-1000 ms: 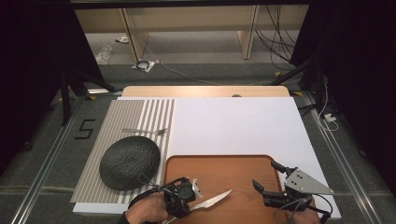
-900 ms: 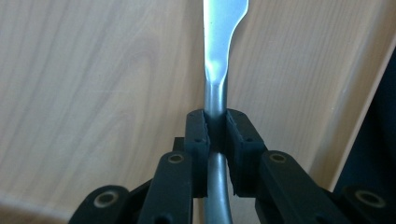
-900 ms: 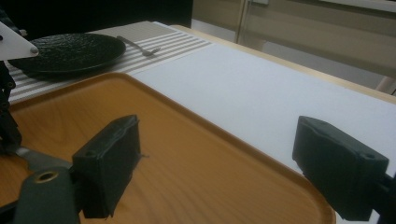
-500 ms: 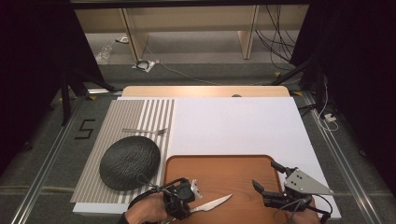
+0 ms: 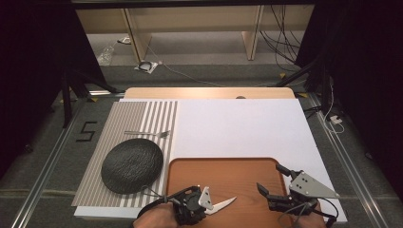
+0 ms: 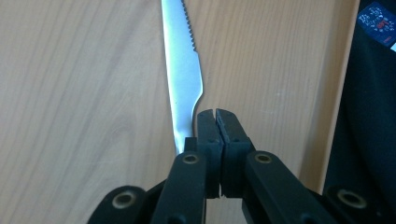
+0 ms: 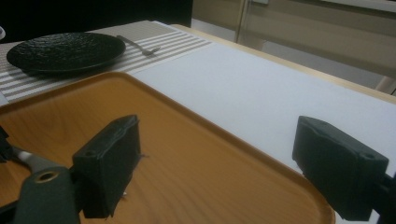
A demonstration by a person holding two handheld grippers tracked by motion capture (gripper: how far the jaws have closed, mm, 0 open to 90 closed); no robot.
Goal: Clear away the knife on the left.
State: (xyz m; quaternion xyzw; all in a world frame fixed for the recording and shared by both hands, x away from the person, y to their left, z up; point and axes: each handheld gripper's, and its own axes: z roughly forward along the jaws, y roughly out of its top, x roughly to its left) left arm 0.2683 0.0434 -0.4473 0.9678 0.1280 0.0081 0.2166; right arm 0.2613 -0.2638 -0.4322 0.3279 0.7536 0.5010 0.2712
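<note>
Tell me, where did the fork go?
The fork lies on the striped placemat at the table's left in the high view, just beyond the black plate and apart from it, its prongs pointing toward the white sheet.

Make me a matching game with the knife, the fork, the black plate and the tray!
Things:
1. knife
2. fork
3. black plate
4. tray

Clues:
A. brown wood, with the open right gripper above it
B. round and dark, on the striped mat
C. lying on the mat beyond the plate
D. pinched in the left gripper, blade pointing out over the tray

Pairs: 1-D, 2-C, 3-B, 4-A
</note>
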